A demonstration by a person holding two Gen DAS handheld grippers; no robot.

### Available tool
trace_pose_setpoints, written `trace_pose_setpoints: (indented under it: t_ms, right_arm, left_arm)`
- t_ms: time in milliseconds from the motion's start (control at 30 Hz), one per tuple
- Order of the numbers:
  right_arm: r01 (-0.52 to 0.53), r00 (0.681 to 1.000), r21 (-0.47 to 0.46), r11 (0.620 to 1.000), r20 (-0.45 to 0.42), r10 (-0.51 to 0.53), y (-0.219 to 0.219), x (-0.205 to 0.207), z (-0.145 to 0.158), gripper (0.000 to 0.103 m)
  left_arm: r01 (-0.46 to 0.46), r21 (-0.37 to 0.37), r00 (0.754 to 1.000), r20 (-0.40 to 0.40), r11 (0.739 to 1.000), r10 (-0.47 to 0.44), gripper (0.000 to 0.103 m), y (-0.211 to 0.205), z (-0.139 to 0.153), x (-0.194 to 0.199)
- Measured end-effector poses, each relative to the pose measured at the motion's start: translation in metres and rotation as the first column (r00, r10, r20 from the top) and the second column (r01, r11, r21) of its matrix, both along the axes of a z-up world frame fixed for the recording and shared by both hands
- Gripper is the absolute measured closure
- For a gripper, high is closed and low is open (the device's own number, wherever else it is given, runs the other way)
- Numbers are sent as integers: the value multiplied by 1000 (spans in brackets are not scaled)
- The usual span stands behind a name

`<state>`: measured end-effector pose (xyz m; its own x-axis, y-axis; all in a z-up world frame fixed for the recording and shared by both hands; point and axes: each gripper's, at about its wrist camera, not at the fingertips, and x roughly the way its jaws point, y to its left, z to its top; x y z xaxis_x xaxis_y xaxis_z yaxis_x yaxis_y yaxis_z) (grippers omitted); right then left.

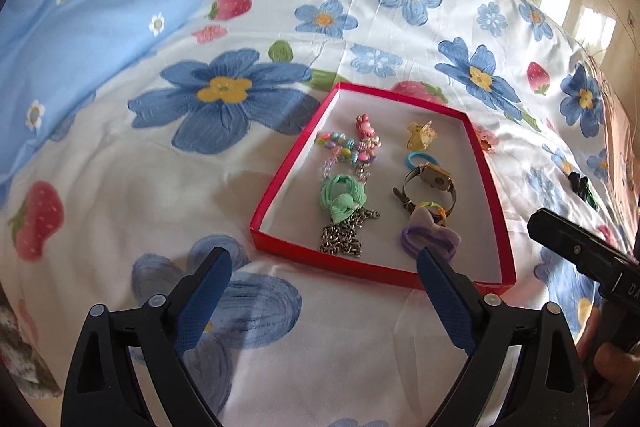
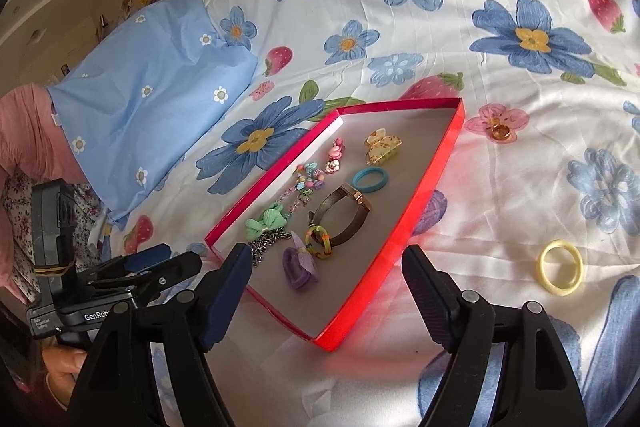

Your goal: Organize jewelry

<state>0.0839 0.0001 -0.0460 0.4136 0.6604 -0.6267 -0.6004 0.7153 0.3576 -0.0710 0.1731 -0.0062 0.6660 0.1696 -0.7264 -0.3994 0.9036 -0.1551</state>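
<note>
Right wrist view showed the red tray (image 2: 400, 251) lying on the flowered bedspread (image 2: 460, 27), already holding a chain (image 2: 267, 247), a green bow (image 2: 267, 223), a bead string (image 2: 310, 179), a butterfly clip (image 2: 382, 147), a blue ring (image 2: 370, 177), a watch (image 2: 344, 215) and a purple hair tie (image 2: 300, 267). The right gripper (image 2: 320, 291) hung over the near corner with its fingers spread and nothing between them; the left gripper (image 1: 324, 291) likewise stood wide and empty just short of the tray's near rim. I judged the sorting partly done — a yellow ring (image 2: 560, 267) and a small gold ring (image 2: 500, 133) lay outside, on the bedspread beyond the tray's right side. The next move would call for swinging the right gripper rightward to the yellow ring, lowering over its rim and pinching one side, since it lay flat. In this view the tray's long axis ran from the near corner away toward the upper right, narrowing at the far end.
</note>
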Motion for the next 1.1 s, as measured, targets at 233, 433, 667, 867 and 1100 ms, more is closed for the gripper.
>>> trace_pose_setpoints:
  t_ms: [233, 433, 667, 867, 1100]
  right_arm:
    - [-15, 987, -49, 999, 161, 23, 2, -12, 36, 13]
    - [0, 954, -57, 998, 299, 17, 2, -27, 54, 0]
    - [5, 968, -84, 996, 250, 16, 2, -36, 21, 0]
    - [13, 973, -101, 995, 231, 11, -4, -42, 4, 0]
    - [30, 976, -87, 996, 219, -10, -10, -43, 2, 0]
  left_arm:
    - [16, 172, 993, 109, 985, -35, 1, -24, 35, -19]
    - [3, 232, 995, 96, 973, -26, 1, -41, 20, -28]
    - [-1, 187, 996, 91, 982, -16, 1, -48, -1, -37]
    - [-7, 181, 996, 89, 983, -9, 1, -42, 0, -37]
    - [2, 204, 996, 86, 979, -20, 1, -49, 3, -42]
